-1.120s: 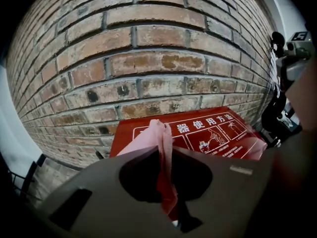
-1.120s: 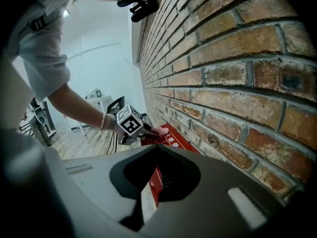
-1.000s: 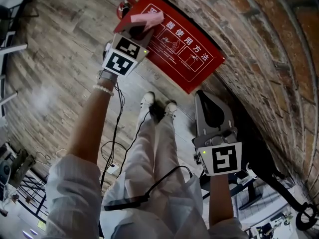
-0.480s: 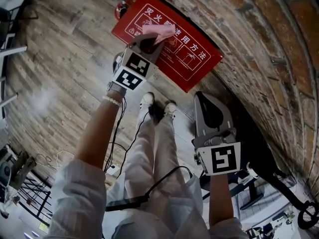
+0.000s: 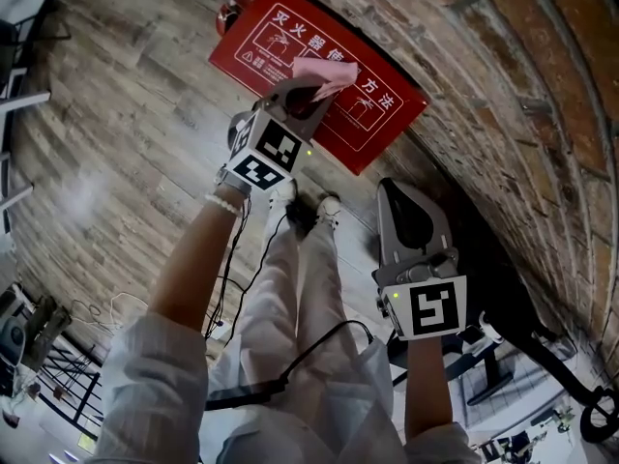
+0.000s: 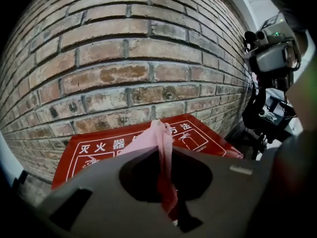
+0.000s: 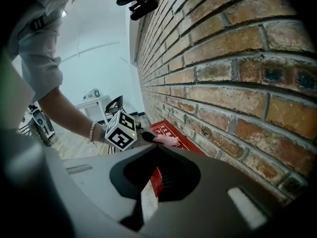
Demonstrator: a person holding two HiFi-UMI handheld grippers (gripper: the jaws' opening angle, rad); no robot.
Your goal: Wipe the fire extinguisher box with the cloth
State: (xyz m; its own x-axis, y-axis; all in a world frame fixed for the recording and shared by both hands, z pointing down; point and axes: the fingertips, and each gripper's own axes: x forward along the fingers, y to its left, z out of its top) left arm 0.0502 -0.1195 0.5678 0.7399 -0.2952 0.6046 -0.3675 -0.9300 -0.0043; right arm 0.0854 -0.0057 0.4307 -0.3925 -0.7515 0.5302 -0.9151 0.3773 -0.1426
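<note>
Left hand-held gripper (image 5: 311, 93), clamped on the crumpled pink cloth (image 5: 327, 71), is the nearer, directly over the red rectangular fire extinguisher box (image 5: 280, 37), whose length runs crosswise beneath it.

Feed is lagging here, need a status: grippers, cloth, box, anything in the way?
Left gripper shut on cloth. Cloth over top of red box. Right gripper shut, empty, off the box. Nothing blocking.
</note>
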